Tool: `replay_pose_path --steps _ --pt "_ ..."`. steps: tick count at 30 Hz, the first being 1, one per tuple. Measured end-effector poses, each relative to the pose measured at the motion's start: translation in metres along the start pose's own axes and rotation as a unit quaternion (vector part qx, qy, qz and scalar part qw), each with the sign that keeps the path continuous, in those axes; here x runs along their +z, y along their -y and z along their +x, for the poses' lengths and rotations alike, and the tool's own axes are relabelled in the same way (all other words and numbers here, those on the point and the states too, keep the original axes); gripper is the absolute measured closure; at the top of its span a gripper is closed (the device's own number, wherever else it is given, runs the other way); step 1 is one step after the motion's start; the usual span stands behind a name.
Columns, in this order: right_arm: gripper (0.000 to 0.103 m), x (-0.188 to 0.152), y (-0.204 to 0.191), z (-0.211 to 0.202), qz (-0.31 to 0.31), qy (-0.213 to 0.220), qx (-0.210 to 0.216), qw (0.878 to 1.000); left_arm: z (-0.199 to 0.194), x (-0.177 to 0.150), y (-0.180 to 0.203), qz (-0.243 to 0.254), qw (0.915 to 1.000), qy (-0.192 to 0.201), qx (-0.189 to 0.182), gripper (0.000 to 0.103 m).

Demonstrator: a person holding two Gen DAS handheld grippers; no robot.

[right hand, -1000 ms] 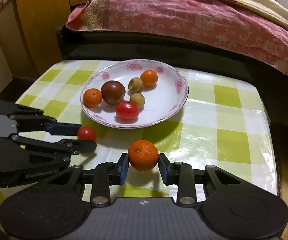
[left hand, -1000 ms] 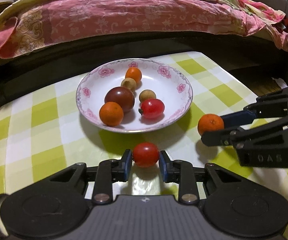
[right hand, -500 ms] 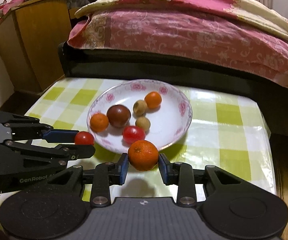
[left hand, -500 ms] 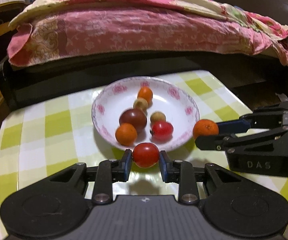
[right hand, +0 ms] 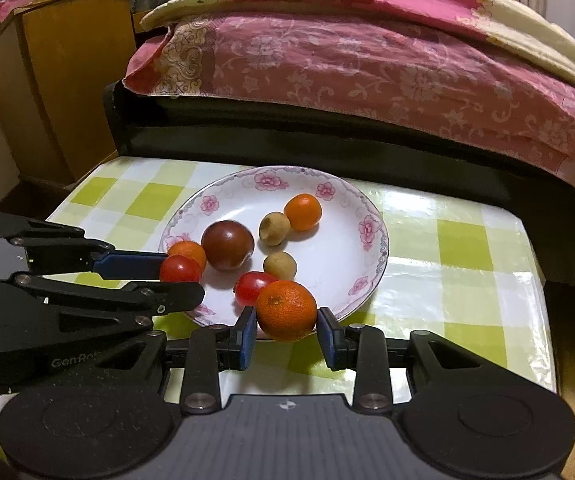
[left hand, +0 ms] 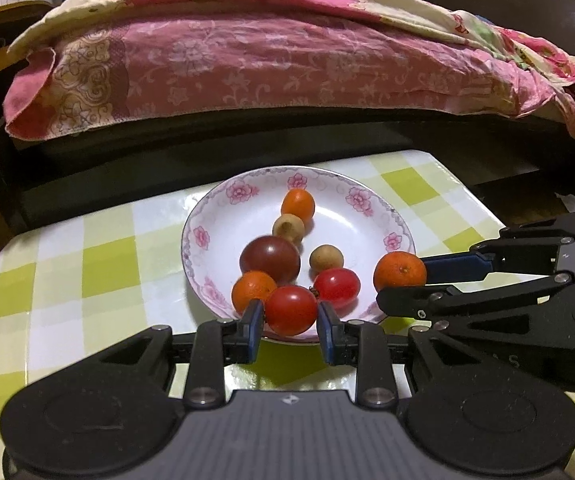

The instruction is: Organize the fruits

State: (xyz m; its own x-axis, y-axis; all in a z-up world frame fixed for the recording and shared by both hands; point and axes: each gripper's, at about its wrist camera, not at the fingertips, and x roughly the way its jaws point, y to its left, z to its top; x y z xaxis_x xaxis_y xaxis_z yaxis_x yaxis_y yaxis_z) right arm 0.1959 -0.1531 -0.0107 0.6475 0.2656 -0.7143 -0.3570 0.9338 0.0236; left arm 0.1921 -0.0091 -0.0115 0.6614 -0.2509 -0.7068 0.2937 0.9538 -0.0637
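My left gripper [left hand: 290, 320] is shut on a red tomato [left hand: 290, 310] and holds it above the near rim of the white floral plate [left hand: 247, 196]. My right gripper [right hand: 286, 326] is shut on an orange tangerine [right hand: 286, 310], held over the plate's [right hand: 351, 200] near right rim. The right gripper also shows in the left wrist view [left hand: 401, 280]. The left gripper also shows in the right wrist view [right hand: 179, 276]. In the plate lie a dark plum [left hand: 270, 259], another red tomato [left hand: 336, 285], two small oranges [left hand: 298, 204] and two brown longans [left hand: 326, 258].
The plate stands on a small table with a green and white checked cloth [left hand: 103, 264]. A bed with a pink floral quilt [left hand: 271, 56] runs just behind the table. A wooden cabinet [right hand: 59, 80] stands at the far left. The table's right edge [right hand: 543, 280] drops to the floor.
Both grippers have lifted their fruits off the tablecloth and carried them forward, from in front of the plate to over its near rim.
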Motion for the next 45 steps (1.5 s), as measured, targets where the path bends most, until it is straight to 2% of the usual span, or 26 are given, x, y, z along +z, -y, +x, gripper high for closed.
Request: replay_pose_path --steps 27,45 --pt "0.071 0.009 0.004 0.022 0.003 0.002 -0.008 1.000 0.017 0.005 -0.007 -0.012 0.9999 -0.006 0.009 0.064" --pt "0.068 0.018 0.014 0.007 0.030 0.030 -0.007 0.999 0.006 0.010 -0.008 -0.015 0.9997 0.011 0.016 0.055"
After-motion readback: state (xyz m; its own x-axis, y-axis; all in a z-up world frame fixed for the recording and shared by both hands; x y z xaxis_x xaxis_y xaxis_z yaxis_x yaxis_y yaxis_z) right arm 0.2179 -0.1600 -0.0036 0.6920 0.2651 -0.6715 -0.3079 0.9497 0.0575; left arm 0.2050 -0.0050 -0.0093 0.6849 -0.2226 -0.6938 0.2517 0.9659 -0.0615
